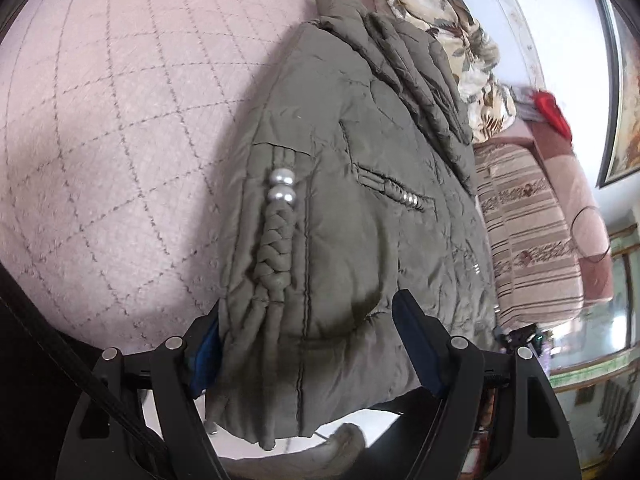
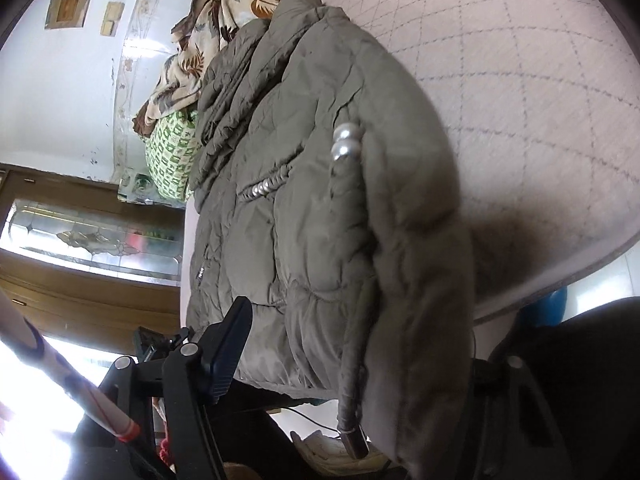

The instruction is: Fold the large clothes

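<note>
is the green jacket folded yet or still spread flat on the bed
Partly folded: the jacket lies doubled into a narrow stack on the pink quilt, its hem between the fingers of the left claw.

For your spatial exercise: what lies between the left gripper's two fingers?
The olive padded jacket: its hem edge fills the gap between the left gripper fingers, shown in the left wrist view.

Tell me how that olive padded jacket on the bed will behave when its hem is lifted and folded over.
The jacket looks puffy and quilted, so it will probably bend in soft rolls, not crisp creases, and may spring back. Its crinkled shell looks smooth, so it could slip from the left gripper. The braided cord hangs loose and will likely swing.
</note>
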Available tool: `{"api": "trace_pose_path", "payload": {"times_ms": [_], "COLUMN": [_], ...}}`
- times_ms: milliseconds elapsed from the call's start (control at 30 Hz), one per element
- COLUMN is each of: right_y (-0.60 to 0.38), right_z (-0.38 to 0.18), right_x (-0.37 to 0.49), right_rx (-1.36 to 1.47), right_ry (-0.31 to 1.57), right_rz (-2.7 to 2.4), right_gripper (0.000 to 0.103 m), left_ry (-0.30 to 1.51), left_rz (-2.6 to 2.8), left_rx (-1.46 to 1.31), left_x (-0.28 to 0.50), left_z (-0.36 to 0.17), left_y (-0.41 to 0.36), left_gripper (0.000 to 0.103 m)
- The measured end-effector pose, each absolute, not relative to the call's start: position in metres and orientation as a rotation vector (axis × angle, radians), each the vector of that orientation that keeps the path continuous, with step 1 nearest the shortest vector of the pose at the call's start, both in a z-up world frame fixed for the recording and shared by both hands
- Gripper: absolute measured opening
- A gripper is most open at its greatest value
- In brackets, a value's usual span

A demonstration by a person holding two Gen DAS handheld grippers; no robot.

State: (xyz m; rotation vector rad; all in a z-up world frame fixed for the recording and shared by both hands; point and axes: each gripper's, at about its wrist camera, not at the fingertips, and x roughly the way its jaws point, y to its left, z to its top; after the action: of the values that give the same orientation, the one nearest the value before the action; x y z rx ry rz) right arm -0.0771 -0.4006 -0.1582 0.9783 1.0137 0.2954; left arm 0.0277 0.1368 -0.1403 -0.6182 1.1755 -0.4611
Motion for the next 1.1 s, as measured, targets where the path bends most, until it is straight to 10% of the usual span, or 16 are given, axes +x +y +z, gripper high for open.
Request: {"api": "trace_pose_path", "payload": {"times_ms": [100, 200, 333, 733, 1100], "right_y": [-0.39, -0.382, -0.382, -0.373, -0.374], "right_z": [-0.158, -0.151, -0.131, -0.084, 0.026], "right_x": [-0.076, -0.075, -0.084, -0.109, 0.013], "right_rx": [0.937, 0.872, 0.839, 0.772, 0.599], "right_ry": [1.029, 1.036, 0.978, 0.927, 0.751], "right_rz": [0.262, 0.209, 0.204, 0.261, 0.25], "right_gripper": [0.065, 0.037, 0.021, 0.018, 0.018], "left_ry": [1.189, 1.225, 1.178, 1.099, 0.849], "left_rz": [-0.492, -0.49, -0.453, -0.467, -0.374], "left_rx": [-0.612, -0.561, -0.484, -0.363, -0.237], "left_x": [0.023, 0.016, 0.008, -0.026, 0.095], "left_z": [-0.14, -0.138, -0.111, -0.054, 0.047], "left_y": [0.129, 0.112, 0.105, 0.107, 0.075], "left_gripper": [0.074, 0.038, 0.027, 0.025, 0.025]}}
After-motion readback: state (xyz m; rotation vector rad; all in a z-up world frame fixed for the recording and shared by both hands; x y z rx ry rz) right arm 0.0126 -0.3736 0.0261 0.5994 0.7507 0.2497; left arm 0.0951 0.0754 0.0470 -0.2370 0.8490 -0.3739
